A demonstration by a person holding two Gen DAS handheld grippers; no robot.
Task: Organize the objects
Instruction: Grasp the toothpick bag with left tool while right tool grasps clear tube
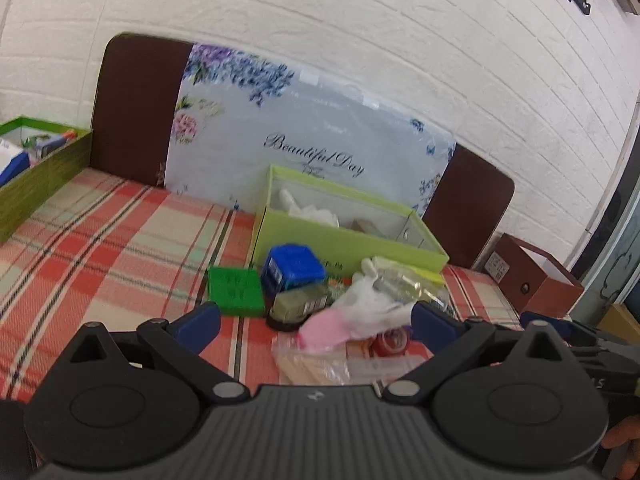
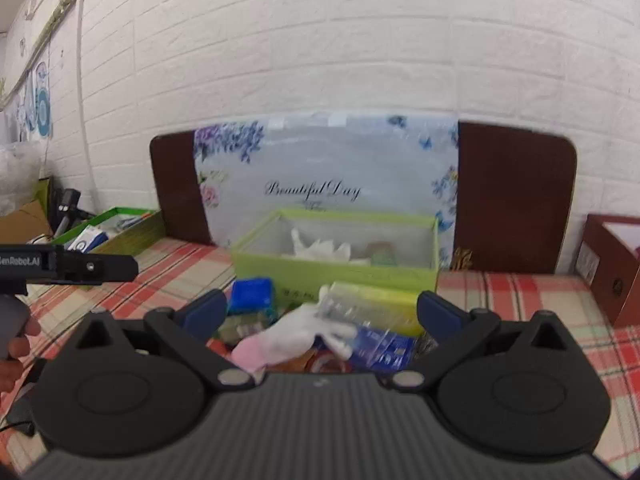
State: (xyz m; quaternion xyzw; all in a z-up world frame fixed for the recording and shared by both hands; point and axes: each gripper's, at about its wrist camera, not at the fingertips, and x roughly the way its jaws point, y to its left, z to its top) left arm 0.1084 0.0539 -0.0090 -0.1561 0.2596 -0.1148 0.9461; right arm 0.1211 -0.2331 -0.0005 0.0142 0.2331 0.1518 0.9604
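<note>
A pile of small items lies on the plaid tablecloth in front of a light green open box (image 1: 344,236) (image 2: 336,270). The pile holds a blue-lidded jar (image 1: 294,270) (image 2: 252,294), a flat green box (image 1: 236,290), a white and pink glove (image 1: 352,318) (image 2: 288,340), a yellow-green packet (image 2: 372,302) and a blue packet (image 2: 384,348). The light green box holds white cloth. My left gripper (image 1: 316,326) is open just before the pile, empty. My right gripper (image 2: 320,316) is open over the pile, empty.
A dark green box (image 1: 36,184) (image 2: 116,232) with mixed items stands at the left. A brown box (image 1: 532,276) (image 2: 612,264) stands at the right. A floral board (image 1: 304,136) leans on the white brick wall behind.
</note>
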